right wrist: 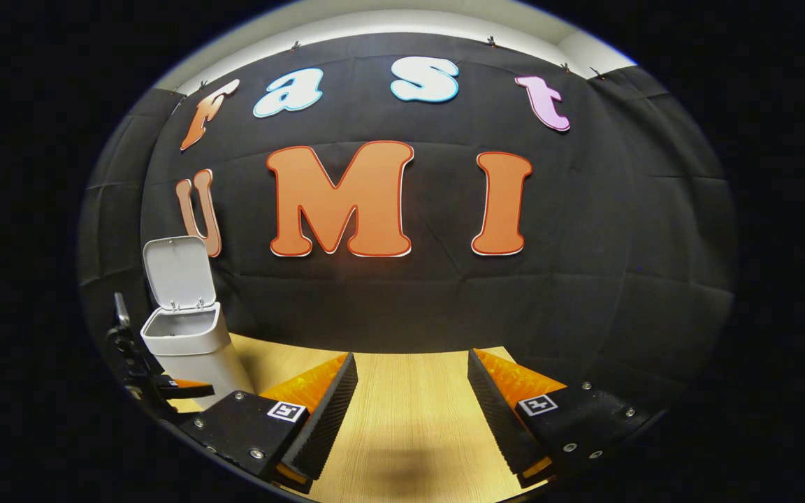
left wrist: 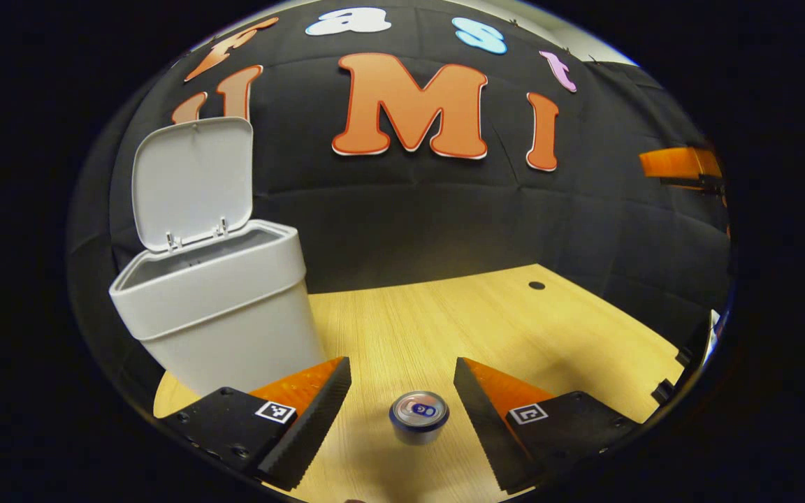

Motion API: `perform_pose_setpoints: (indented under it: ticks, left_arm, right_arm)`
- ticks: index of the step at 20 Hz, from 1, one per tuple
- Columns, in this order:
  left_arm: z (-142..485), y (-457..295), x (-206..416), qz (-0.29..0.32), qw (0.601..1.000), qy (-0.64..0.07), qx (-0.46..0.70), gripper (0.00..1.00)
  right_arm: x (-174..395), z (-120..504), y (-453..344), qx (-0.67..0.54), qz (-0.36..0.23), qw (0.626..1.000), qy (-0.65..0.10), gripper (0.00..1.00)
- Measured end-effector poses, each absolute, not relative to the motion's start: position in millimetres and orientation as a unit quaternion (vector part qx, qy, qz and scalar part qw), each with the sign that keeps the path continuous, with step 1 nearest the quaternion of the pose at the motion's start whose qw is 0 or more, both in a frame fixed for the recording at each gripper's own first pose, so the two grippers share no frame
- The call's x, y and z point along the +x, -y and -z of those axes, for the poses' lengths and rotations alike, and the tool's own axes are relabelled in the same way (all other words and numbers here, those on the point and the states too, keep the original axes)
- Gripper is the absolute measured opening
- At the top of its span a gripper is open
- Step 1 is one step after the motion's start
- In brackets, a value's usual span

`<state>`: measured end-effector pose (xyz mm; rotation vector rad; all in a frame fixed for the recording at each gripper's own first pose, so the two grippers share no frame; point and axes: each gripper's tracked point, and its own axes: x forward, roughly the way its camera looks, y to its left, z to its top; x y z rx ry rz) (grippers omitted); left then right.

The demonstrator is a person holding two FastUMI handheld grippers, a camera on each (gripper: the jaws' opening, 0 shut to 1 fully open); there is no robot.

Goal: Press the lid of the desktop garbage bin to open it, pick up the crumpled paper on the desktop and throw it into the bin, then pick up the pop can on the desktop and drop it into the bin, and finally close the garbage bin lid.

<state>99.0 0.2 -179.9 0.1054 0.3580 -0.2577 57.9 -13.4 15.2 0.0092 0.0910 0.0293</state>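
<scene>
Now lower your wide-open, empty left tool (left wrist: pixel 402 405) straight over the upright silver-and-blue pop can (left wrist: pixel 419 416) standing between its fingers on the light wooden worktop (left wrist: pixel 444 321), near the open white plastic bin (left wrist: pixel 214 307); close squarely.

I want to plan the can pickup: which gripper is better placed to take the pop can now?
Left. The left gripper is open with the pop can upright between its fingers; the right gripper faces bare table.

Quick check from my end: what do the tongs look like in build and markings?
Both the left tongs and right tongs have two wedge-shaped fingers with ribbed inner faces. Each finger sits on a black bolted plate carrying a small square black-and-white tag.
</scene>
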Motion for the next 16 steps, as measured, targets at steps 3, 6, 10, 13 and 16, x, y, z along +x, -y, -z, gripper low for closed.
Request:
perform_pose_setpoints:
  ticks: [3, 6, 10, 13, 16]
  left_arm:
    - [209, 3, 104, 0.134, 0.967, -0.207, 0.057, 0.95]
    - [225, 9, 105, 0.14, 0.963, -0.219, 0.066, 0.95]
    - [250, 13, 103, 0.142, 0.954, -0.255, 0.072, 0.95]
    - [260, 11, 103, 0.141, 0.952, -0.263, 0.075, 0.97]
    - [273, 10, 104, 0.139, 0.948, -0.274, 0.079, 0.96]
  right_arm:
    - [58, -13, 15, 0.004, -0.014, 0.999, -0.05, 0.94]
    - [59, -10, 17, 0.001, -0.012, 0.998, -0.054, 0.94]
    - [54, -17, 26, 0.005, -0.014, 0.998, -0.061, 0.95]
    - [54, -15, 25, 0.011, -0.016, 0.998, -0.063, 0.94]
    - [56, -13, 18, 0.009, -0.015, 0.998, -0.065, 0.94]
